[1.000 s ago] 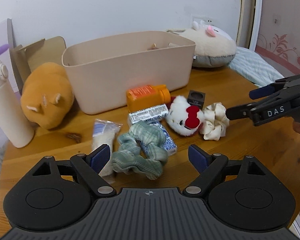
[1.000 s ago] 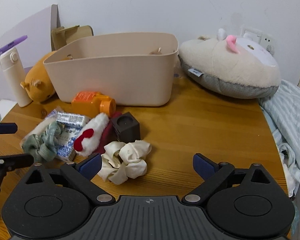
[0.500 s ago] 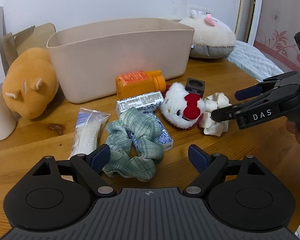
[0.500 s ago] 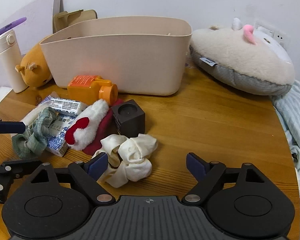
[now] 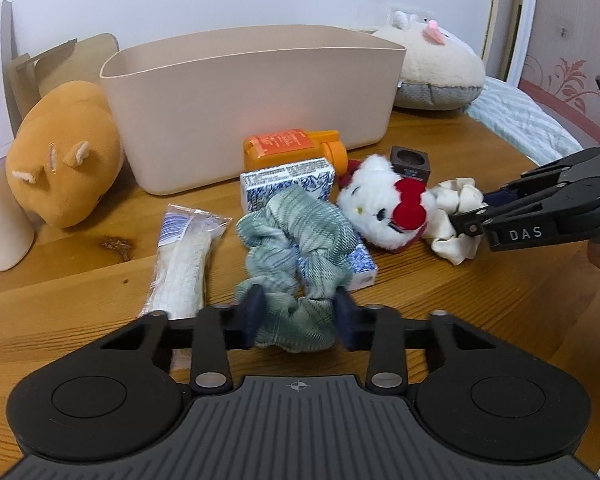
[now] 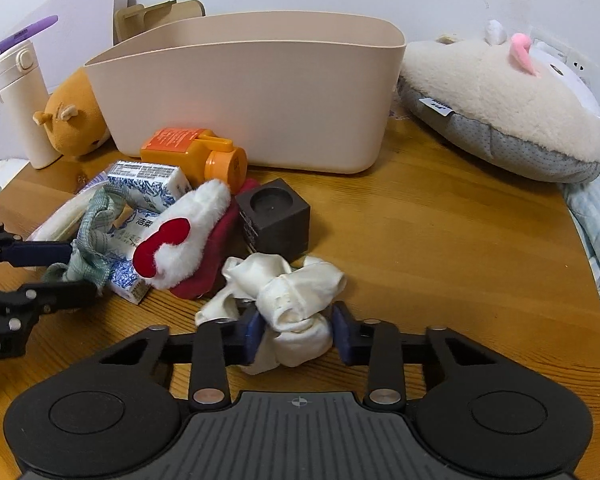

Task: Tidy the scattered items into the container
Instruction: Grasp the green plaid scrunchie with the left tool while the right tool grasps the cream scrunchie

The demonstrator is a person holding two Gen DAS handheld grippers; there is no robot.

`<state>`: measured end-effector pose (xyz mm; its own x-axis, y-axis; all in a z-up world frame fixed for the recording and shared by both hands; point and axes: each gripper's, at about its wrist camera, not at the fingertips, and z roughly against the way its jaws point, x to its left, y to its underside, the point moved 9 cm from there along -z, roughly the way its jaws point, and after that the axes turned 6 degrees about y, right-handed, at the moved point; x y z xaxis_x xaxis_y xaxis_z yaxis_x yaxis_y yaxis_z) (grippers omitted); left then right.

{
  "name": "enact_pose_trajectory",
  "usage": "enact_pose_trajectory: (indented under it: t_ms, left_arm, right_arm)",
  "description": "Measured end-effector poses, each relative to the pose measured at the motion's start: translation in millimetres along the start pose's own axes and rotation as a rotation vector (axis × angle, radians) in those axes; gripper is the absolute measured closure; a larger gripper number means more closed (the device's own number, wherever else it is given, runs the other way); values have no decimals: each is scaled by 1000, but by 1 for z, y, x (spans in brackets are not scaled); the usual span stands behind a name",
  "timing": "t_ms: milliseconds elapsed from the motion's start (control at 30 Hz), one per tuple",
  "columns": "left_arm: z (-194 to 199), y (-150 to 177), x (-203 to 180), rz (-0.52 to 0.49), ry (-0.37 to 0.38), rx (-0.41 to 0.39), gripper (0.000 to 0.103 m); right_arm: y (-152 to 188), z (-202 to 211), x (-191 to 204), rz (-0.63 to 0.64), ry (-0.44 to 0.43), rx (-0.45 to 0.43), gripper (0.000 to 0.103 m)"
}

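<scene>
two fingers pairs just closed | left gripper (image 5: 298, 314) pinches green scrunchie (image 5: 296, 240) | right gripper (image 6: 298, 330) pinches cream scrunchie (image 6: 296, 300)

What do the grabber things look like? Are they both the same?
They look the same. Each has a black body with two round discs, a ribbed grey middle and silver rivets. The left gripper and right gripper carry dark blue finger pads. White letters "DAS" mark the right one's side. No cables or sleeves show.

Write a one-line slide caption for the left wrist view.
Left tongs pinch the green scrunchie while right tongs pinch the cream scrunchie, beige container waiting behind.
</scene>
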<state>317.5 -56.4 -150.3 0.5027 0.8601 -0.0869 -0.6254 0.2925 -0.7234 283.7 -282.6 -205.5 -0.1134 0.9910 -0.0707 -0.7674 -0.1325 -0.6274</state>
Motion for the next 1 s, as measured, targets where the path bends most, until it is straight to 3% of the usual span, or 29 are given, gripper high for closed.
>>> enact_pose_trajectory:
  t_ms: [167,467,1000]
  left_arm:
    - [4,1,4,13,-16,-7,90]
    - [21,1,1,31,-10,-35,92]
    - [64,-22,-5,17,-10,-132,92]
  right_arm:
    - [3,4,1,1,-4,5,90]
    - [8,19,-4,-19,-7,-7,91]
    - [-13,73,-17,-17,4,-131,91]
